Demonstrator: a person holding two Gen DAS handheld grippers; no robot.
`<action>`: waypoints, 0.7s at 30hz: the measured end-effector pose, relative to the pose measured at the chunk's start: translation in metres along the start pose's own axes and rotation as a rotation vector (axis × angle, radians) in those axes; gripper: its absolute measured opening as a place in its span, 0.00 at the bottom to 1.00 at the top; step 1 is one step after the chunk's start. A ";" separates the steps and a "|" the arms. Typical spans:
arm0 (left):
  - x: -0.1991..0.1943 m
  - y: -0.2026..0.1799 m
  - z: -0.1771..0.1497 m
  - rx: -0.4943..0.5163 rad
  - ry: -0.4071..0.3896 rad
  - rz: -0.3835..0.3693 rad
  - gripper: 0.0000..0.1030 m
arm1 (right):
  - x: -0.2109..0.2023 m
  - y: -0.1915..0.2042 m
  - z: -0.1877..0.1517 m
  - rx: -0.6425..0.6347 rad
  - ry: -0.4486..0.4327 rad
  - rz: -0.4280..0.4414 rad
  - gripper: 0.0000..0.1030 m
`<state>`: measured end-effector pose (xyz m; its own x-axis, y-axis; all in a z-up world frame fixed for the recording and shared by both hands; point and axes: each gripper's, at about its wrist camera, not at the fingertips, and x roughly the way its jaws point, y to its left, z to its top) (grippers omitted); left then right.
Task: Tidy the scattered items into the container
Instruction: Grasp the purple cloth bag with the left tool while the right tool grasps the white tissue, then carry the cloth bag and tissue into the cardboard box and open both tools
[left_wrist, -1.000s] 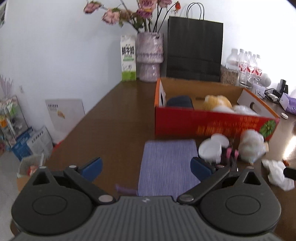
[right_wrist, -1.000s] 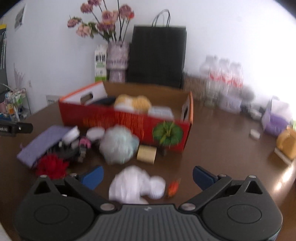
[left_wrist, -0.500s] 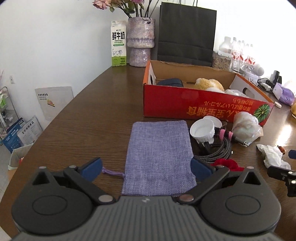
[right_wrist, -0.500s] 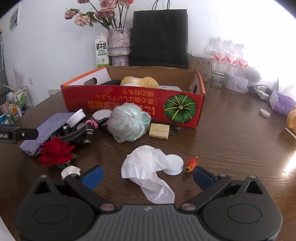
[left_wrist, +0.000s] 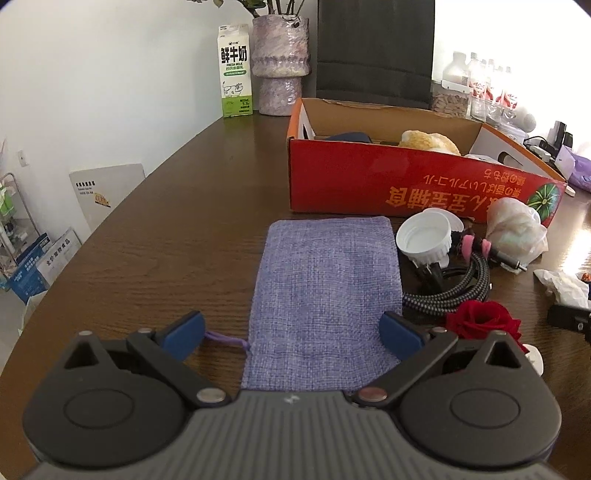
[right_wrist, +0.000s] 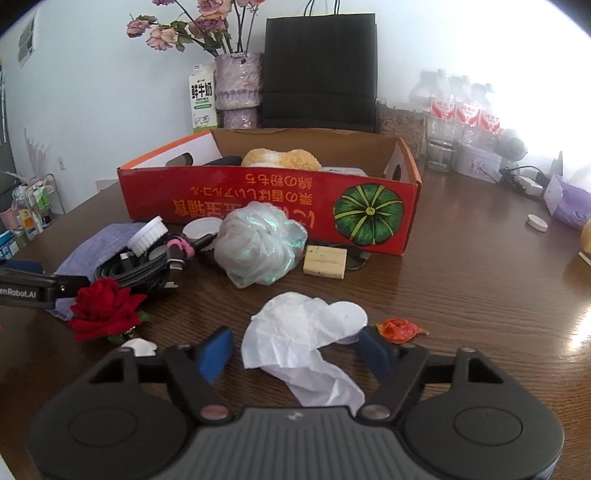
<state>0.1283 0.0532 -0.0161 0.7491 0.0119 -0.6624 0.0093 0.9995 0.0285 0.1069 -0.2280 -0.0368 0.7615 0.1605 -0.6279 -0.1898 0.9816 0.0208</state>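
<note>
The red cardboard box (right_wrist: 258, 195) stands mid-table with a yellow plush and dark items inside. In front of it lie a bath pouf (right_wrist: 258, 247), a wooden block (right_wrist: 325, 261), coiled cables (right_wrist: 147, 269), a red rose (right_wrist: 101, 308) and a purple cloth pouch (left_wrist: 325, 306). My left gripper (left_wrist: 293, 334) is open, its fingers astride the pouch's near end. My right gripper (right_wrist: 295, 349) hovers over crumpled white tissue (right_wrist: 295, 339) beside a white cap (right_wrist: 347, 317); its jaws are closing with the tissue between them, pads clear of it.
A small orange scrap (right_wrist: 399, 329) lies right of the tissue. A milk carton (right_wrist: 202, 98), flower vase (right_wrist: 236, 88), black paper bag (right_wrist: 319, 70) and water bottles (right_wrist: 461, 110) line the wall. The table edge (left_wrist: 110, 218) curves along the left.
Both grippers sank toward the table. The left one closed in over the purple pouch. The right one's jaws narrowed around the tissue.
</note>
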 end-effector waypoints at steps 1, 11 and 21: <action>0.000 -0.001 0.000 0.006 -0.005 -0.001 0.97 | 0.000 -0.001 0.000 0.002 -0.003 0.004 0.66; -0.008 -0.010 -0.005 0.036 -0.039 -0.058 0.61 | -0.004 0.002 -0.001 -0.008 -0.022 0.018 0.34; -0.021 -0.009 -0.003 -0.002 -0.073 -0.054 0.20 | -0.014 0.001 -0.001 0.007 -0.063 0.028 0.22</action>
<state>0.1105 0.0442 -0.0044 0.7940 -0.0437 -0.6064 0.0497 0.9987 -0.0069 0.0951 -0.2293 -0.0285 0.7933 0.1939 -0.5772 -0.2074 0.9773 0.0432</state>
